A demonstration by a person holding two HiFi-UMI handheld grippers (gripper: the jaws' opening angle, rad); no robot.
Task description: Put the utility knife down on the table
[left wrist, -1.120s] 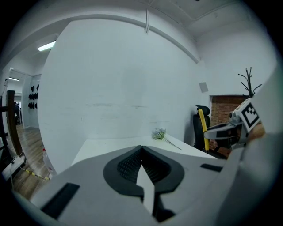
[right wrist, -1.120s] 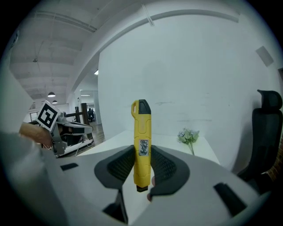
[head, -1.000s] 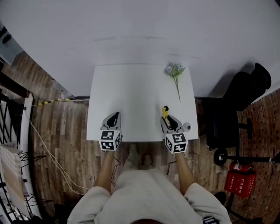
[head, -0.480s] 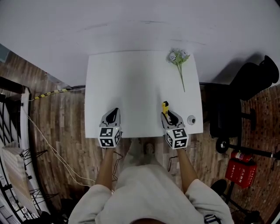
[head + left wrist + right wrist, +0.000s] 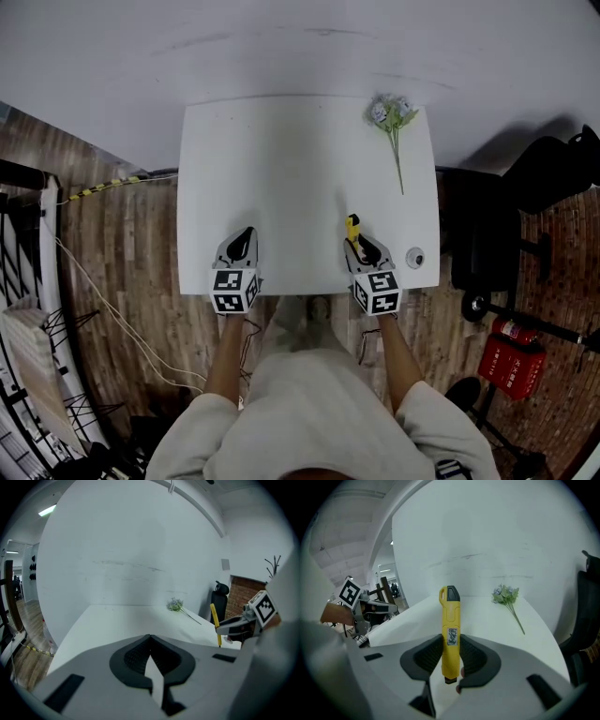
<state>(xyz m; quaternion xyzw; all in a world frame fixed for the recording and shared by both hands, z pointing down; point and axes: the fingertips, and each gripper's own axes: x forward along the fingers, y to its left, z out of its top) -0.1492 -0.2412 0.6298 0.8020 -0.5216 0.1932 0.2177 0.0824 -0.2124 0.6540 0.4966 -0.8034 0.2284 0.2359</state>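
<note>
Left gripper (image 5: 150, 660), right gripper (image 5: 450, 654) now lower over table (image 5: 281, 169) near edge. Right clamps utility knife (image 5: 450, 630) mid-handle: likely light, stiff, slick. Left closed, empty.

- The white table (image 5: 300, 169) lies bare through the whole middle of the head view, from its near edge up to the wall (image 5: 300, 47).
- In the upper right corner lies a sprig of artificial flowers (image 5: 394, 120), its stem running down along the right side.
- At lower right, a small round grey object (image 5: 414, 257) sits near the right gripper (image 5: 361, 246), between it and the table's right edge, so room is tight there.
- The utility knife (image 5: 352, 227) juts ahead from that gripper's jaws, with clear tabletop beyond its tip.
- The left gripper (image 5: 245, 234), at lower left, has bare surface ahead and a broad gap toward the other gripper.
- Off the table's right edge stands a black chair (image 5: 553, 173).
</note>
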